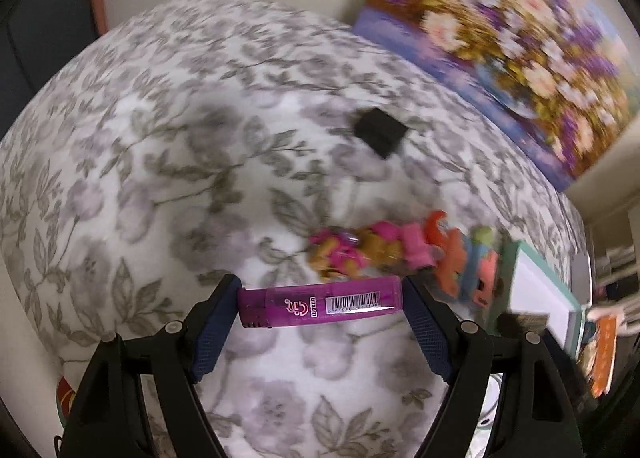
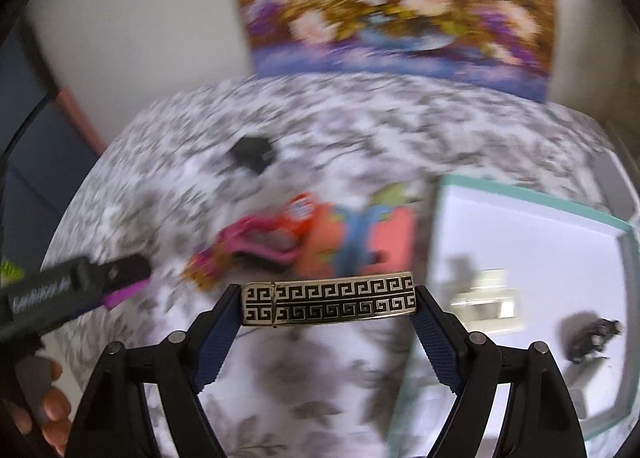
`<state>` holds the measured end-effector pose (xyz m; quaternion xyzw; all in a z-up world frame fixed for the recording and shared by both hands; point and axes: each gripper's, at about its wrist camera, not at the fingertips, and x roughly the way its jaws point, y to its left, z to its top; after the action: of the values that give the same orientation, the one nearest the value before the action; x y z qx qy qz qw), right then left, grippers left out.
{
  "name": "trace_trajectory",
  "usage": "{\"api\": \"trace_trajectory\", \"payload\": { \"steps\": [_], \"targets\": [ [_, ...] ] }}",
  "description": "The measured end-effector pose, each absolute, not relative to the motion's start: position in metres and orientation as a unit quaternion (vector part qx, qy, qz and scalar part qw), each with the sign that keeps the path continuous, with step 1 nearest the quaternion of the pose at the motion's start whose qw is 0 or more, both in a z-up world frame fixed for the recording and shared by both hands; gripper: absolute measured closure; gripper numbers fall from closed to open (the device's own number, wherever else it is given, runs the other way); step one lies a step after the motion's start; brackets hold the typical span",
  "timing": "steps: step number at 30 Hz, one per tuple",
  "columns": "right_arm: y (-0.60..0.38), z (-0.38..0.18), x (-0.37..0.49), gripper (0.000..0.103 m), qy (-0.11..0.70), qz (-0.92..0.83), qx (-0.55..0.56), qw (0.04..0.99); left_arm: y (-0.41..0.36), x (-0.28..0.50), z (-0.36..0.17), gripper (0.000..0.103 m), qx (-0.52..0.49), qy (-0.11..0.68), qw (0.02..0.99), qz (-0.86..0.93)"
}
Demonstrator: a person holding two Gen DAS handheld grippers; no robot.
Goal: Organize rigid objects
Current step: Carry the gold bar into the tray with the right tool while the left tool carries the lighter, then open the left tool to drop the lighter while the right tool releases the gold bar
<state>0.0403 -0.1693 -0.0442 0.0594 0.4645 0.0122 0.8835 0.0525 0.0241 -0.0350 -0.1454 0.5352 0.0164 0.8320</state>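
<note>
Ahead of the gripper spreads a white cloth printed with grey leaves and pale lilac flowers, covering the work surface. Beyond it rises a plain cream wall, with a painted canvas of purple and white blossoms propped against it. To the far left stands what may be a dark blue door with an orange-brown frame.

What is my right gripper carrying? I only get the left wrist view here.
Observer: The right gripper holds a gold-and-black patterned lighter crosswise between its fingers.
Operator: Is the white box empty?
Observer: No, the box already has a pale boxy item and a small dark object inside.
Operator: Can you see my left gripper from there?
Observer: Yes, the left gripper sits at the left edge, with a purple lighter in it.
</note>
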Motion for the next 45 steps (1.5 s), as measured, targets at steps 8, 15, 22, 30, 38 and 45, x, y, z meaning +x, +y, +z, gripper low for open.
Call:
{"api": "trace_trajectory", "payload": {
  "steps": [8, 15, 22, 30, 38, 45],
  "targets": [
    [-0.263, -0.037, 0.025, 0.019, 0.441, -0.088, 0.109, 0.886, -0.051, 0.046, -0.024, 0.021, -0.089, 0.522, 0.847, -0.048],
    [-0.337, -0.050, 0.002, 0.019, 0.432, -0.146, 0.150, 0.877, -0.122, 0.034, -0.019, 0.021, -0.033, 0.508, 0.853, -0.113],
    [-0.384, -0.060, -0.010, 0.018, 0.426, -0.188, 0.157, 0.871, -0.187, 0.010, -0.027, 0.021, 0.037, 0.500, 0.845, -0.185],
    [-0.411, -0.069, -0.022, 0.018, 0.424, -0.207, 0.184, 0.862, -0.219, -0.006, -0.045, 0.021, 0.098, 0.505, 0.830, -0.214],
    [-0.407, -0.072, -0.017, 0.018, 0.428, -0.200, 0.174, 0.864, -0.224, -0.006, -0.051, 0.021, 0.105, 0.512, 0.823, -0.222],
    [-0.397, -0.076, -0.013, 0.018, 0.437, -0.191, 0.155, 0.865, -0.224, -0.006, -0.054, 0.021, 0.110, 0.518, 0.817, -0.229]
  ]
}}
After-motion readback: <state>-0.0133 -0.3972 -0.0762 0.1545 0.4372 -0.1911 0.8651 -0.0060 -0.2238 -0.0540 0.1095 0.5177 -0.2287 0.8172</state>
